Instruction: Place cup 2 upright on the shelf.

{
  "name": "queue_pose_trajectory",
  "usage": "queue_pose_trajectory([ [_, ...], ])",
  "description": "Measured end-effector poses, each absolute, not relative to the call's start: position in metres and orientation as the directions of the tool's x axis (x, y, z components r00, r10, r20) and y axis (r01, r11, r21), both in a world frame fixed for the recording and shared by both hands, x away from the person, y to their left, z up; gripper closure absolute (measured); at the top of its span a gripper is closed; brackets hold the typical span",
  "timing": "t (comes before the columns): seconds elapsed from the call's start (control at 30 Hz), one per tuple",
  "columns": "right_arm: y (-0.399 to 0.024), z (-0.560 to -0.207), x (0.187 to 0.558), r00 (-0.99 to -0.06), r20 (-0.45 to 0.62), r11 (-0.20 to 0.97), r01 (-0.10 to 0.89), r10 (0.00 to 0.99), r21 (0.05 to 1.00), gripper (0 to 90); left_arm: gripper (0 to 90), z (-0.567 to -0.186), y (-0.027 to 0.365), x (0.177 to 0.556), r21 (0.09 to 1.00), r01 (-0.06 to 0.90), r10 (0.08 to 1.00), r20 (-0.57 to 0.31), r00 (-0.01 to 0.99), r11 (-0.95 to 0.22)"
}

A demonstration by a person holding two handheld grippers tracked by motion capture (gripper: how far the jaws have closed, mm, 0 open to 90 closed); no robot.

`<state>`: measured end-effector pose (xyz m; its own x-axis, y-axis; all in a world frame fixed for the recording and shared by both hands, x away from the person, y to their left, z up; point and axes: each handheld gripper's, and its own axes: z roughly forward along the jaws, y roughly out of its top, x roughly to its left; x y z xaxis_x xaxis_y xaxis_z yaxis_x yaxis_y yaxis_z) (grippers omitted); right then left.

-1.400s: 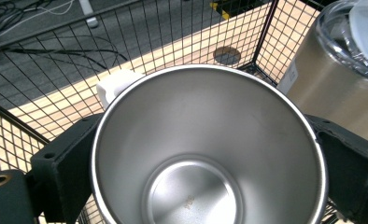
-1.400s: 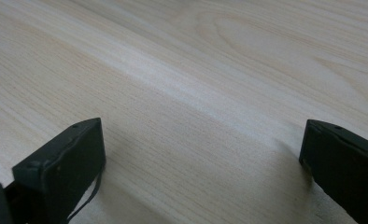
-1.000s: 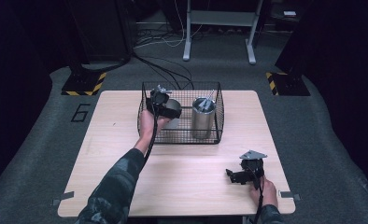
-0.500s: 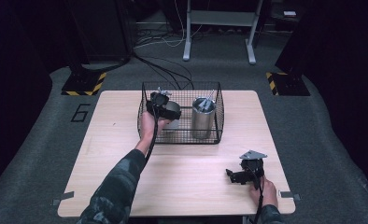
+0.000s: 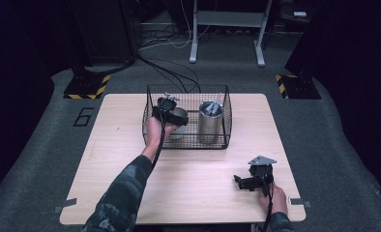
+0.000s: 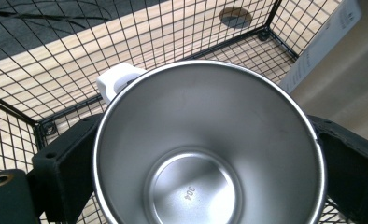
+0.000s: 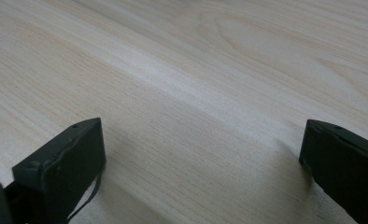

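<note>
A steel cup (image 6: 205, 154) sits between my left gripper's two black jaws, its open mouth facing the camera. In the high view my left gripper (image 5: 171, 113) holds this cup (image 5: 180, 119) inside the left half of a black wire basket (image 5: 186, 92). A tall steel cylinder (image 5: 210, 121) stands in the basket's right half with something sticking out of its top. My right gripper (image 5: 239, 182) rests on the wooden table (image 5: 106, 183) near the front right corner. Its jaws stand wide apart in the right gripper view (image 7: 201, 158), with bare wood between them.
A small white piece (image 6: 119, 79) shows just behind the cup's rim, against the basket's mesh. Beyond the table lie cables, a desk frame (image 5: 227, 29) and yellow-black floor markers (image 5: 87, 86). Tape marks sit at the table's front corners.
My left gripper and the cup have sunk slightly lower in the basket. The right gripper has not moved.
</note>
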<state>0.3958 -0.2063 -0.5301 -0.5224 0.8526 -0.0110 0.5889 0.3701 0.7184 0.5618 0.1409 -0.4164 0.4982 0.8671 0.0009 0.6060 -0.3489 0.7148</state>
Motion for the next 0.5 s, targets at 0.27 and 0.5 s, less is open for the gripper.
queue_pose_trajectory([
  [0.27,-0.2062,-0.5302,0.3958,-0.526,-0.014,0.376,0.588,0.850,0.716,0.0,6.0,-0.4224,0.1417,0.5635,0.700,0.628,0.871,-0.018,0.491,-0.340],
  [0.5,-0.2056,-0.5302,0.3955,-0.525,-0.009,0.371,0.590,0.851,0.717,0.0,6.0,-0.4247,0.1419,0.5645,0.693,0.637,0.872,-0.025,0.489,-0.337],
])
